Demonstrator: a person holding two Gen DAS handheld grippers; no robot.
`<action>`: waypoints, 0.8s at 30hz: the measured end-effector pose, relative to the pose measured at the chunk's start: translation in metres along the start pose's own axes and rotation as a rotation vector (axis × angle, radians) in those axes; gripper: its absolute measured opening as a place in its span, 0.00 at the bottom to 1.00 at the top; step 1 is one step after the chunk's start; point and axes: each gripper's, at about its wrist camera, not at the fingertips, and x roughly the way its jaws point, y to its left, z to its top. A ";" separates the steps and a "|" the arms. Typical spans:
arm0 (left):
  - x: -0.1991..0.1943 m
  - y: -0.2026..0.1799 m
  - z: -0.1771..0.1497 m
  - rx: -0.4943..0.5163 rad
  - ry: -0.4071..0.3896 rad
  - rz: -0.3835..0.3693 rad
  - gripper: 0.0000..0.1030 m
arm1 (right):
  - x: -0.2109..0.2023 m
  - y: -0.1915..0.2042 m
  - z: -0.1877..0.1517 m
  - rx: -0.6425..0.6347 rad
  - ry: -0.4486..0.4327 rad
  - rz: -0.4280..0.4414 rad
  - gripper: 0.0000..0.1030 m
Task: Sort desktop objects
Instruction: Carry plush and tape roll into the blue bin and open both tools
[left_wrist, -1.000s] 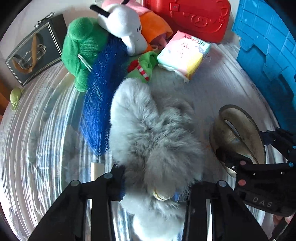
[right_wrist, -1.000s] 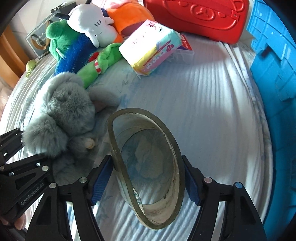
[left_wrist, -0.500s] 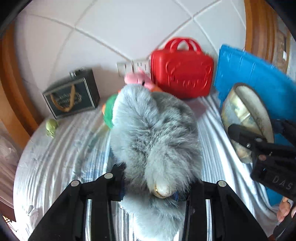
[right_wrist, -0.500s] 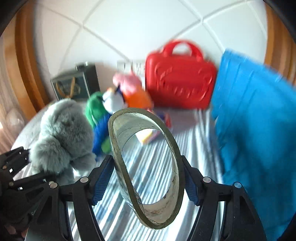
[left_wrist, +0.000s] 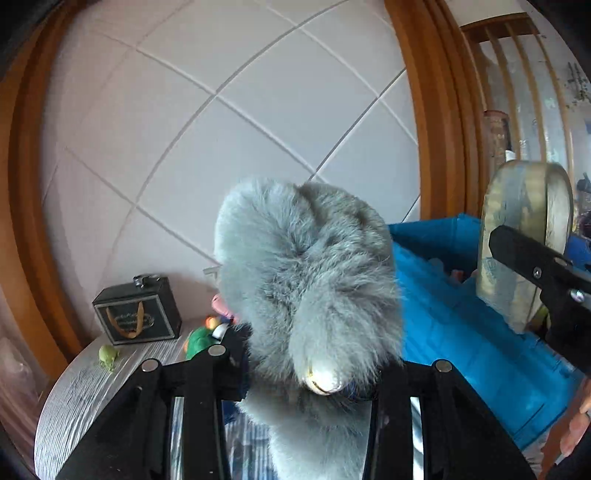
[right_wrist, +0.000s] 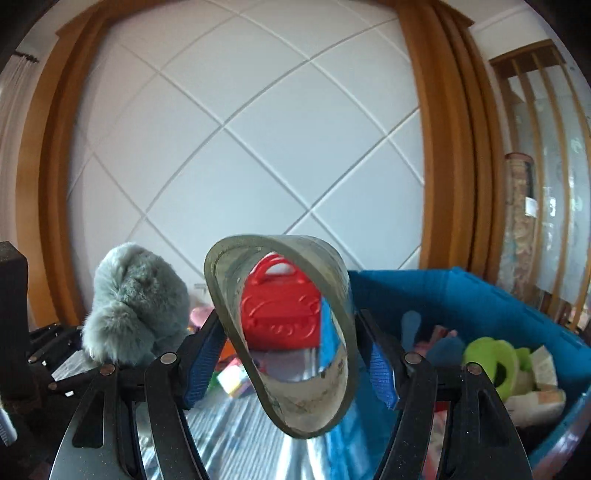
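Left gripper (left_wrist: 306, 373) was clamped on a grey plush (left_wrist: 306, 273), held up in the air above the table (left_wrist: 74, 391). Right gripper (right_wrist: 295, 354) pinched a tape ring (right_wrist: 284, 332) across its width, squeezing it to an oval, also aloft.

Blue bin (right_wrist: 461, 295) sat to the right, already holding soft toys and cartons. Red case (right_wrist: 280, 314) showed through the ring, far side of the table. Black box (left_wrist: 138, 310) at far left.

Step in hand, as I judged: carrying both items toward the bin. Next move would call for swinging each gripper right over the bin's rim, then parting the jaws, with the plush clear of the wall.

Against a second earlier: both items had been low on the table among the toys; both had since risen, and the cameras now looked level at the wall.
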 end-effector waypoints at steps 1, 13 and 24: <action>-0.004 -0.013 0.009 0.007 -0.021 -0.022 0.35 | -0.007 -0.015 0.003 0.011 -0.009 -0.030 0.68; -0.016 -0.188 0.052 0.113 -0.038 -0.316 0.34 | -0.046 -0.164 0.012 0.130 -0.003 -0.263 0.67; 0.019 -0.249 0.032 0.156 0.175 -0.348 0.34 | -0.035 -0.210 -0.003 0.156 0.110 -0.267 0.67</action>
